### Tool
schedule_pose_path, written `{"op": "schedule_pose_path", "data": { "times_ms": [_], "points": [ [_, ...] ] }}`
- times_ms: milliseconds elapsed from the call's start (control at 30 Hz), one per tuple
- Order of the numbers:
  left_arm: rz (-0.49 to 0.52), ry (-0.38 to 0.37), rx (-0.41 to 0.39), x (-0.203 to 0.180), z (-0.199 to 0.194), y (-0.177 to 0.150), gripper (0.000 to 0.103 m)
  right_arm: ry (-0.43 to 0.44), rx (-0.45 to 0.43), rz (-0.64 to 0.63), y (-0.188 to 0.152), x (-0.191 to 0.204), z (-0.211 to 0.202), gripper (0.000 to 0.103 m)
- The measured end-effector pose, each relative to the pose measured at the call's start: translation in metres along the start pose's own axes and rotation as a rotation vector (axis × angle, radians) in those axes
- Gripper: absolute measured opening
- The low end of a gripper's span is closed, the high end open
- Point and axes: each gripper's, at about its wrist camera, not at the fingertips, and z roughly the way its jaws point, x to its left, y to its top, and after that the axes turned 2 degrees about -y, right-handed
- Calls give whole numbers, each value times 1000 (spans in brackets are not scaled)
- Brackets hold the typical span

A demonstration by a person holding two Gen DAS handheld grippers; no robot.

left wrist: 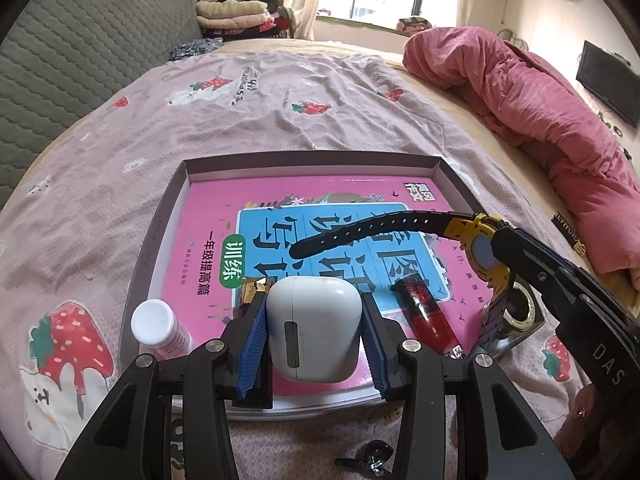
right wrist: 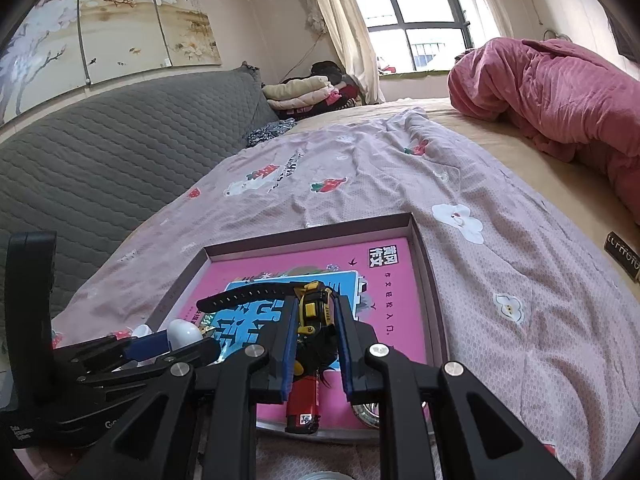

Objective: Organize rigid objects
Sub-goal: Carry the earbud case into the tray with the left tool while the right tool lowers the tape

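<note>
The left gripper (left wrist: 314, 332) has its blue-padded fingers (left wrist: 252, 344) pressed against both sides of a smooth white plastic earbud case (left wrist: 312, 326), holding it just above a pink-and-blue paperback workbook (left wrist: 280, 216) that lies flat inside a shallow grey cardboard box lid (left wrist: 160, 216). Just to its right, a glossy red-and-black cylindrical lighter (left wrist: 428, 316) lies on the book cover; to its left, outside the lid wall, a white-capped pink plastic bottle (left wrist: 154, 326) rests on the strawberry-print lilac bedsheet (left wrist: 240, 120). The right gripper (right wrist: 316, 316) is clamped on the body of a yellow-and-black plastic wristwatch (right wrist: 314, 312), whose black perforated strap (left wrist: 360, 230) juts out to the left over the book. Below that gripper, at the lid's near right corner, sits a shiny metallic ring-shaped object (left wrist: 520, 312) that cannot be identified. Farther ahead and to the right, a rumpled pink quilt (left wrist: 520, 80) lies on the bed, well apart from the lid.
</note>
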Motion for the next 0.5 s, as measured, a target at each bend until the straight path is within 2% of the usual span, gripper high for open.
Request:
{"op": "schedule_pose_path", "data": {
  "times_ms": [500],
  "points": [
    [18, -1, 22, -7, 13, -3, 46, -45, 31, -51, -9, 5, 11, 18]
  ]
}}
